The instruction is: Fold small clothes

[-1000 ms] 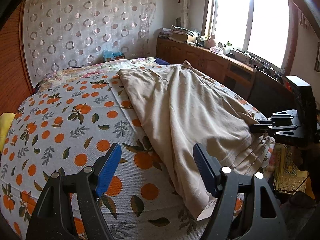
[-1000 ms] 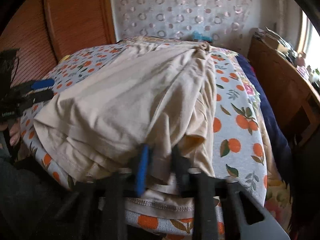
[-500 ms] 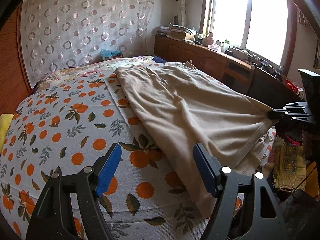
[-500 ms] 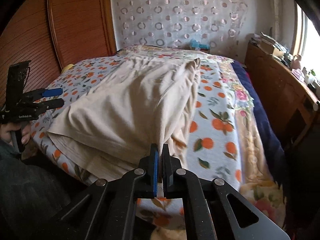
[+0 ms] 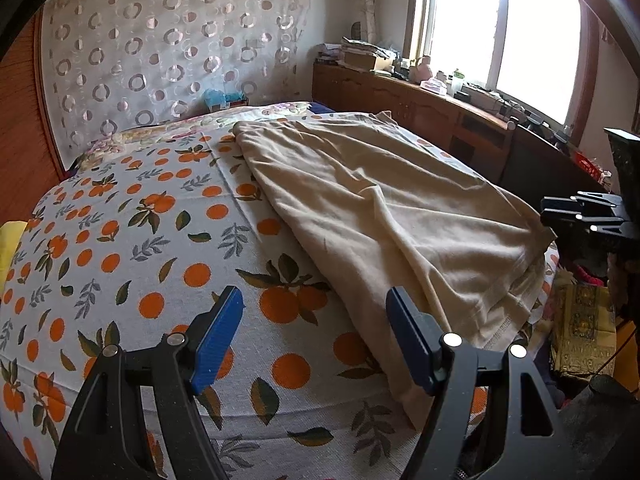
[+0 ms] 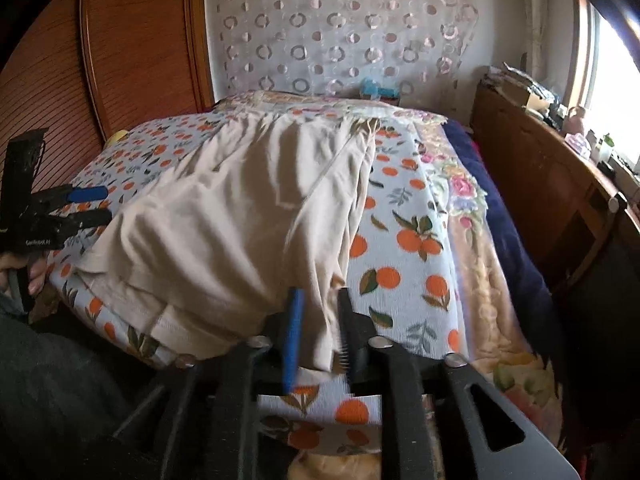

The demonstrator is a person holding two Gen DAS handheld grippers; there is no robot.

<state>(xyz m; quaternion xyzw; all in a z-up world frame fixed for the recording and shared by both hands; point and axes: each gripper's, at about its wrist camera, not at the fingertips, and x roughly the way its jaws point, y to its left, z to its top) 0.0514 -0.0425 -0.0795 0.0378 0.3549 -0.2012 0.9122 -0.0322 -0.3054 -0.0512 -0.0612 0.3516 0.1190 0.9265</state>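
A beige garment (image 5: 380, 208) lies lengthwise on the orange-print bed sheet (image 5: 120, 240), its hem hanging over the near edge. My left gripper (image 5: 314, 300) hovers open over the sheet just left of the hem, with nothing between its fingers; the right wrist view shows the left gripper (image 6: 86, 204) at the garment's left edge. My right gripper (image 6: 320, 300) is at the garment's (image 6: 240, 220) near right corner. Its jaws are opening, and a loose fold of beige cloth hangs between them. In the left wrist view the right gripper (image 5: 560, 208) sits at the cloth's right edge.
A wooden cabinet (image 5: 420, 108) loaded with clutter runs under the window along the bed's right side. A dark blue blanket (image 6: 500, 220) lies between bed and cabinet. A wooden wardrobe (image 6: 140, 40) stands at the left. A person's hand (image 6: 24, 276) holds the left gripper.
The right gripper drew the garment's corner toward the near right edge, pulling the cloth flatter, then its shut jaws parted. The left gripper stayed put and open.
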